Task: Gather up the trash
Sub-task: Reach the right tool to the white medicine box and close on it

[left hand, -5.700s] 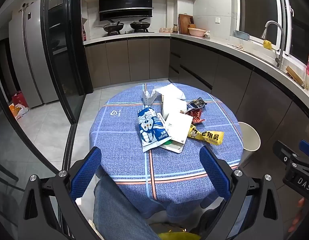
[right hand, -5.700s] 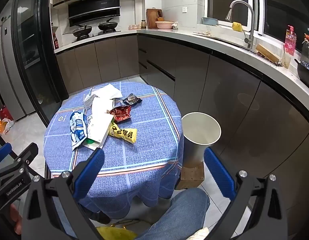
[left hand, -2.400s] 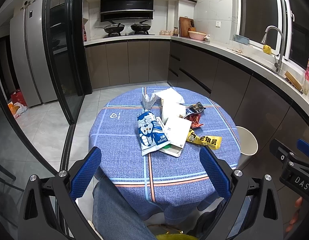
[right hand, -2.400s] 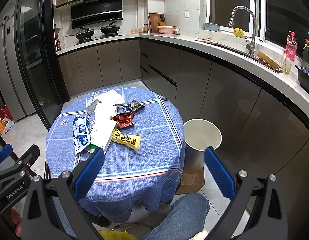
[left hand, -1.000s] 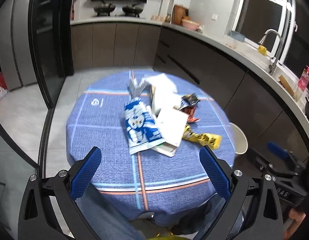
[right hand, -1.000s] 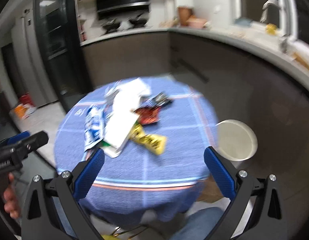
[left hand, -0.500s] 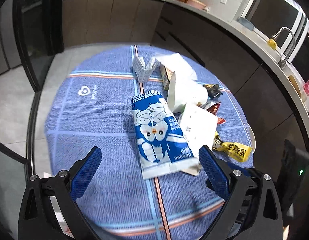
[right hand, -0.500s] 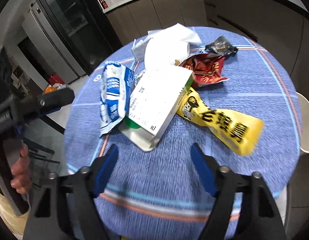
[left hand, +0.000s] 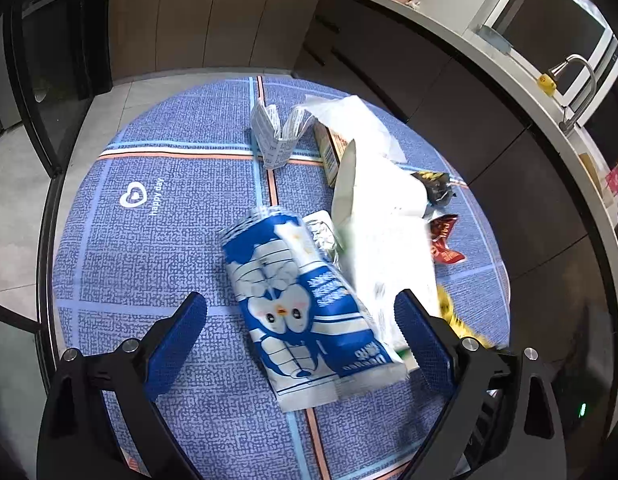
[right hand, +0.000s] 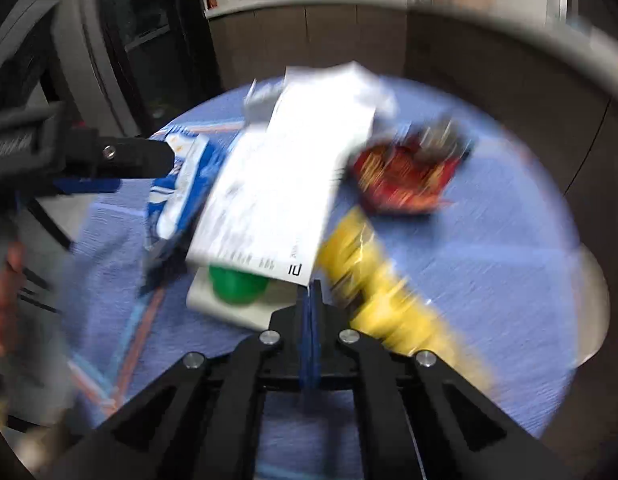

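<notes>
The right gripper (right hand: pixel 311 284) is sitting with its 2 blue pads pressed flat together, having just been closing from wide open, and they are meeting right at the near corner of the white printed paper sheet (right hand: pixel 277 184); whether that corner is actually pinched is too blurred to tell. The left gripper (left hand: pixel 305 332) is hanging wide open, its jaws straddling the blue-and-white cartoon snack bag (left hand: pixel 305 312) without touching it. Compared with half a second ago, both grippers are sitting closer over the pile on the round blue checked tablecloth (left hand: pixel 157 248), and the sheet and bag are smearing in the left view, so the pile is probably being disturbed. The yellow wrapper (right hand: pixel 385 300), the red crinkled packet (right hand: pixel 405 180) and a green cap on a white carton (right hand: pixel 237 284) under the sheet are lying just beside the closed pads. The pale round bin (right hand: pixel 593 308) is peeking past the table's right edge, so collecting is only beginning, with nothing in it yet by my judgement.
</notes>
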